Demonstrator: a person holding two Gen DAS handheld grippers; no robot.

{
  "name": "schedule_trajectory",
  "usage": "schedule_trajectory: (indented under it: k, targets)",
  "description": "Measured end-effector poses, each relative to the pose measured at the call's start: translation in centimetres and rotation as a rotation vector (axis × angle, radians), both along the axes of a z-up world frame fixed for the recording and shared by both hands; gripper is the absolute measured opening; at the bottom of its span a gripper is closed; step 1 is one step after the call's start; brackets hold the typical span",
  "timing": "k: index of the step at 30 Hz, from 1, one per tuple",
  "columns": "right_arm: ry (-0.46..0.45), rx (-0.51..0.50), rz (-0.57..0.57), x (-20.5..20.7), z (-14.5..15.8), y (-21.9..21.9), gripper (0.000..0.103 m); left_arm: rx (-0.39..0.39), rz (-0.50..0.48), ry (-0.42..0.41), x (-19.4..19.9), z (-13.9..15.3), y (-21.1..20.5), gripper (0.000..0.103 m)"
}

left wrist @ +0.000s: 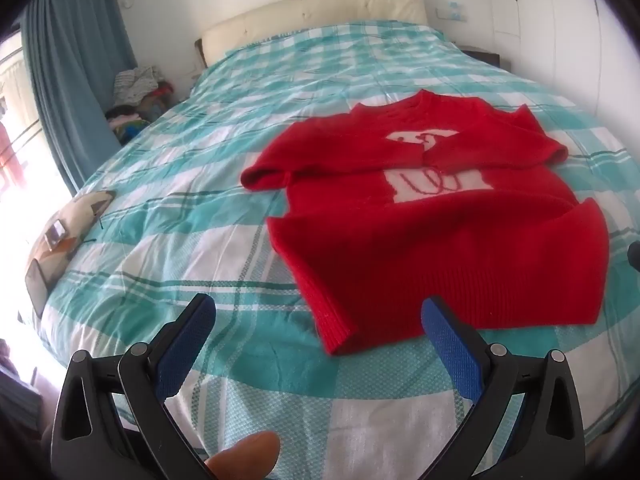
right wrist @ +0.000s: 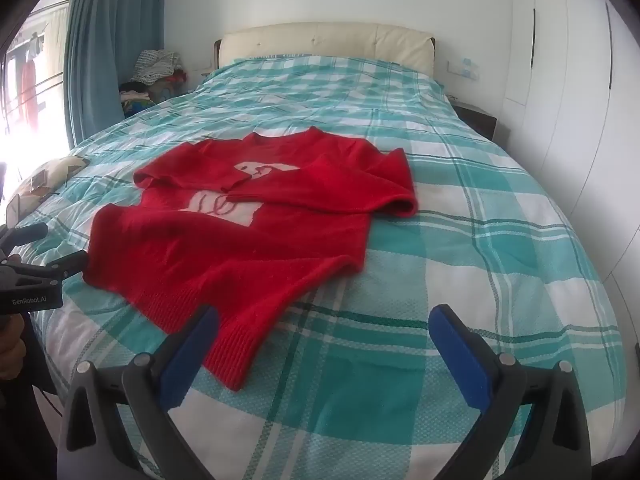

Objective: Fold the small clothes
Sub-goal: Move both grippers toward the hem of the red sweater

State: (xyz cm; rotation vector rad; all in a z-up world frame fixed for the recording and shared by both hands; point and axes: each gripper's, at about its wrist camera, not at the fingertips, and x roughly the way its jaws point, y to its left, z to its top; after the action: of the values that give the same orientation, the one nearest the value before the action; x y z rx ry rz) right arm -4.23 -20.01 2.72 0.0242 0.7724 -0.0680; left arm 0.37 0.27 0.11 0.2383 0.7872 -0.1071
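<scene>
Lying on the checked bed [right wrist: 460, 240], one red sweater [right wrist: 240, 240] is being shown with both sleeves crossed over its white motif, which is partly being hidden. The left gripper [left wrist: 318, 320] and right gripper [right wrist: 324, 328] are being held wide open, nothing between the fingers, just near the hem.

Bare plaid bed [right wrist: 460, 208] lies open right of the red sweater [right wrist: 240, 248] and up toward the headboard [right wrist: 324, 40]. Left edge is crowded: a cushion [left wrist: 68, 224] with small items.
</scene>
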Motion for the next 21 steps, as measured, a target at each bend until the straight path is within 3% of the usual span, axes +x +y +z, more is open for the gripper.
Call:
schedule_trajectory:
  k: [7, 15, 21]
  targets:
    - [-0.005, -0.002, 0.001, 0.0, -0.1, 0.0, 0.103, 0.004, 0.030, -0.052, -0.3, 0.6, 0.7, 0.103]
    - [-0.006, 0.010, -0.008, 0.0, -0.3, -0.2, 0.103, 0.001, 0.119, -0.047, 0.4, 0.6, 2.2, 0.103]
    - [-0.003, 0.001, 0.001, 0.0, -0.2, 0.0, 0.103, -0.042, 0.115, -0.004, 0.8, 0.7, 2.8, 0.103]
